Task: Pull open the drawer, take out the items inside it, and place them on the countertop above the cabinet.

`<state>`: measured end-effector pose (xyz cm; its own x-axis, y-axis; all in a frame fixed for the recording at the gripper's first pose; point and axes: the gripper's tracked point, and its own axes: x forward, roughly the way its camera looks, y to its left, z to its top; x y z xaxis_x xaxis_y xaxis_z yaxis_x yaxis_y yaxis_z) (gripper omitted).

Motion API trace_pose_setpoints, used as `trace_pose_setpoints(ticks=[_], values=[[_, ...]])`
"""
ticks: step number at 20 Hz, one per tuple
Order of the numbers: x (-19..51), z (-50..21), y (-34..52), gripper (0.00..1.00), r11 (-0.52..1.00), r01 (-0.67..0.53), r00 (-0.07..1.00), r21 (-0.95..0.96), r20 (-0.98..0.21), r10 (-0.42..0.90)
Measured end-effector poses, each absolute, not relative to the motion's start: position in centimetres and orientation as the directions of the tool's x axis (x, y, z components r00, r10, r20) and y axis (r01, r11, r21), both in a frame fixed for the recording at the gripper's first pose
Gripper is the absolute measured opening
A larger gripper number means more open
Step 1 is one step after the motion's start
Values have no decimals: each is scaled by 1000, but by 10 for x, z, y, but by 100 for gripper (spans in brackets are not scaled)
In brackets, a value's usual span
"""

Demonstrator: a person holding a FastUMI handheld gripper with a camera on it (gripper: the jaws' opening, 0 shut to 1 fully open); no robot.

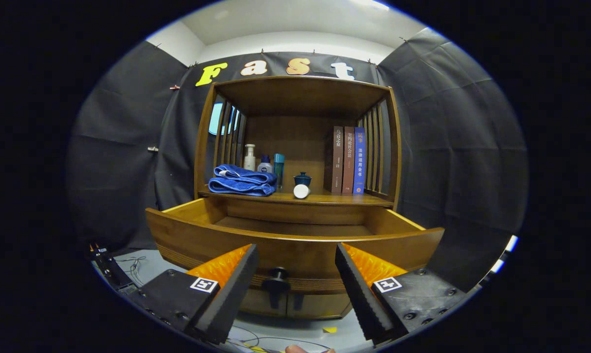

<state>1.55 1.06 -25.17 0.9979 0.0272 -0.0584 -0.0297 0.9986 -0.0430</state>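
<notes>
A wooden cabinet stands ahead with its drawer [295, 242] pulled out toward me. The drawer's dark round knob [276, 282] sits between my fingers, slightly left of centre, and is not touched. My gripper [295, 279] is open, with a wide gap between its fingertips, level with the drawer front. The visible part of the drawer's wooden floor is bare; the front panel hides its near part. On the countertop [324, 198] above lie a folded blue towel [242, 180], a small white cylinder [301, 191] on its side and a dark lidded cup [302, 178].
Three small bottles [263, 164] stand behind the towel, and three upright books [346, 160] stand against the cabinet's right slatted side. Cables [133, 264] lie on the grey floor to the left of the cabinet. A fingertip [297, 349] shows below the fingers.
</notes>
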Motion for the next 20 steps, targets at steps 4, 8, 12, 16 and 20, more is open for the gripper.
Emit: trace_pose_setpoints(ticks=[4,8,12,16,20], values=[[35,-278,21,99,999,-32,995,8,-91,32],[54,-300,21,100,1000,-9,991,15,-131,11],[58,-300,19,97,1000,26,993,18,-119,-23],[77,-294,16,99,995,17,990,93,-140,-4],[109,-290,17,98,996,25,991,90,-135,-13]])
